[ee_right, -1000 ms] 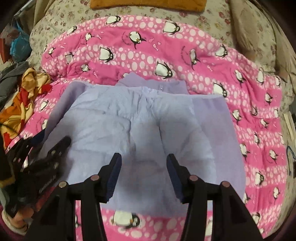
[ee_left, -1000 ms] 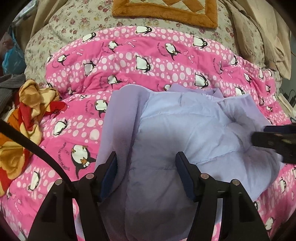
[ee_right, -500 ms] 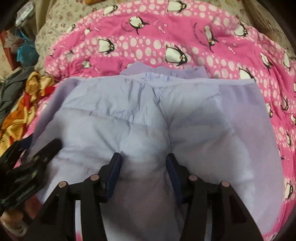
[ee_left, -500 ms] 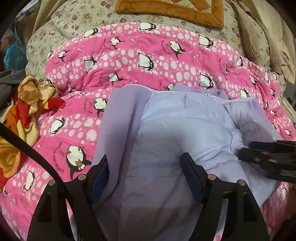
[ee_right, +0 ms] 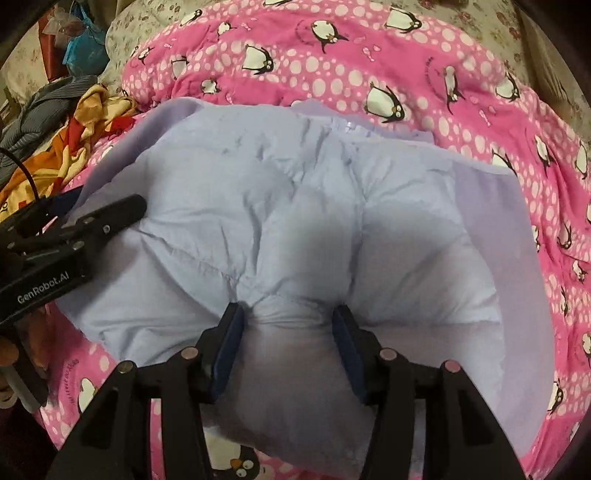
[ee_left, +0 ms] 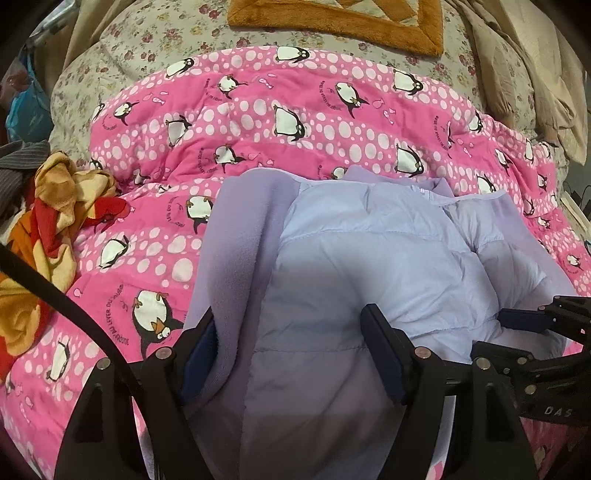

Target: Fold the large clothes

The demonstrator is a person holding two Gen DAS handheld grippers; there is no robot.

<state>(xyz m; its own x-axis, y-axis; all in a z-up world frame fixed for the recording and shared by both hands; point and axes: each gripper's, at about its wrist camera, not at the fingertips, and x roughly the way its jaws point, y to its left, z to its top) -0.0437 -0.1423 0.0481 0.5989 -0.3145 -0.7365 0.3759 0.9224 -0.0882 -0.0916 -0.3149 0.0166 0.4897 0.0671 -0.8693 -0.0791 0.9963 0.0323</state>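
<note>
Pink penguin quilt [ee_left: 332,122] covers the bed. Both my jaws dig into the lilac padded jacket [ee_right: 295,206] at six o'clock: right gripper [ee_right: 288,325] pinches a puffed fold; left gripper [ee_left: 291,350] stands wide, gripping nothing.

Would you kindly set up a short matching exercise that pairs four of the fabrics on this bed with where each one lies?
Things:
1. lilac padded jacket
2. pink penguin-print quilt
3. orange, red and yellow crumpled cloth
4. orange plush-bordered mat

Places:
A. bunched at the left edge of the bed
B. far end of the bed, on the floral cover
C. on top of the quilt, nearest both grippers
D. spread across the bed under the jacket

Pairs: 1-C, 2-D, 3-A, 4-B
</note>
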